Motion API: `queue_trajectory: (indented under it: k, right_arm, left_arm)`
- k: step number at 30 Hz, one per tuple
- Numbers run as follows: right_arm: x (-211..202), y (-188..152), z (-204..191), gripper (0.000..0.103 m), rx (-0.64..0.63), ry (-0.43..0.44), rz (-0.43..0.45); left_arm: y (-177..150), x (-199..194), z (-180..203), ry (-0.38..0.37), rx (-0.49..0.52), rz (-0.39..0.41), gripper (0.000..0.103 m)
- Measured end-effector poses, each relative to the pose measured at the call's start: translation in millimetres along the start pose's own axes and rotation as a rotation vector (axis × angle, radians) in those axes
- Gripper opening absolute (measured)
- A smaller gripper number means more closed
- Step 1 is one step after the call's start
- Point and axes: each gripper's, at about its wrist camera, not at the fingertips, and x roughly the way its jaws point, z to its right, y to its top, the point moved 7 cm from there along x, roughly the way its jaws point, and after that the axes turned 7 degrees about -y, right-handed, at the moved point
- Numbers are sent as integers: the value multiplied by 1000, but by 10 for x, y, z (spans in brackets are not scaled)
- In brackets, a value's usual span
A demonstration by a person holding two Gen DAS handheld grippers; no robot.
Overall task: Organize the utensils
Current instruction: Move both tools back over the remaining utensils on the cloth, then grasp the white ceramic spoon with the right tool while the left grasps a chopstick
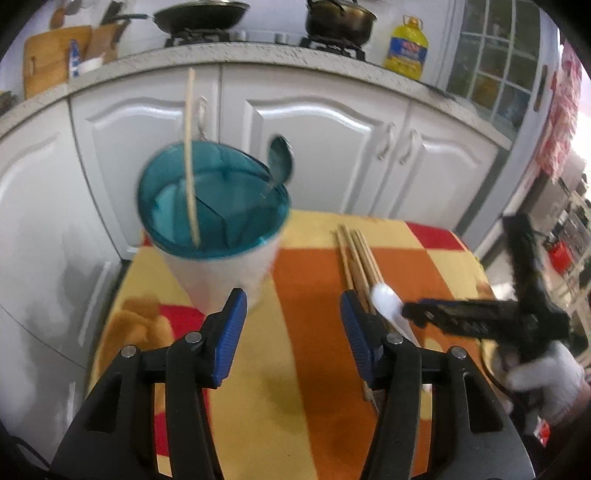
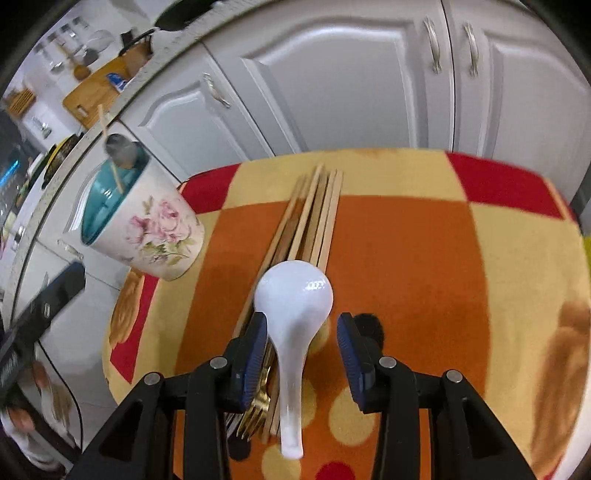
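Right under my right gripper lies the white spoon, bowl pointing away, handle running back between the two blue pads. My fingers are spread wide here and do not squeeze it. I cannot tell if the left pad touches the spoon. Just left of the handle I see gold fork tips, and this view alone shows them. The chopsticks lie in a bunch on the checked cloth, reaching out past the spoon bowl.

My left gripper is spread wide too and holds nothing. From this side the cup is close, and I can look down into its blue inside, with a wall splitting it. One stick stands in the near part, and a metal spoon leans at the far rim. The pink flowers on the cup show only in the right view. The left view shows my right gripper low by the spoon, and up on the counter a pan, a pot and a yellow oil jug.
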Motion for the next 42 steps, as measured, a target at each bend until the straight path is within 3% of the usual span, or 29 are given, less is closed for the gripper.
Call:
queue_trajectory:
  k: [4,6,8,10,12,14,16,21,23,28,31,33,35,39,42]
  right_arm:
    - [217,32,115,38,57,0,-43]
    - [245,63,155,38,92,47,-23]
    - [263,76,178,18,109,68,-27]
    - [290,53,168,9,123,113,-50]
    - [256,15,178,7,127,138,-39]
    - [195,-4,213,4,133,143,-24]
    - [85,-25,302,3,148,133,-1]
    - [-96,-96,613,3,200,75,11]
    - [-137,-154,743,3,245,64,6]
    - [-190,-319,809,3,259,74,-43]
    - [-224,-422,755,4,224,117,-88]
    - [-256,-469,744,14,186,129,-90]
    - [-271,-500,770,34,154,94,-81]
    - [-242,-472,800,34,153,120,-68]
    - [-190,-414,774,35,127,128,-58]
  left_arm:
    - [-144,197,137,-56,12,-78,52]
    - [-208,307,204,-83,14,-113,52]
    - [-289,475,286,-114,16,-164,52]
    - [-347,628,353,-145,20,-214,52]
    - [-396,773,373,-146,18,-246,48]
    - [-427,909,378,-144,14,-283,33]
    - [-448,1036,375,-139,3,-309,28]
    - [-410,1180,425,-134,21,-318,21]
    - [-389,1232,430,-127,26,-321,9]
    - [-482,1113,391,-130,39,-353,6]
    - [-691,888,328,-148,58,-382,6]
    - [-815,743,306,-155,74,-397,6]
    - [-946,604,288,-167,81,-421,6]
    - [-1003,469,289,-175,99,-423,6]
    - [-836,510,298,-151,127,-383,25]
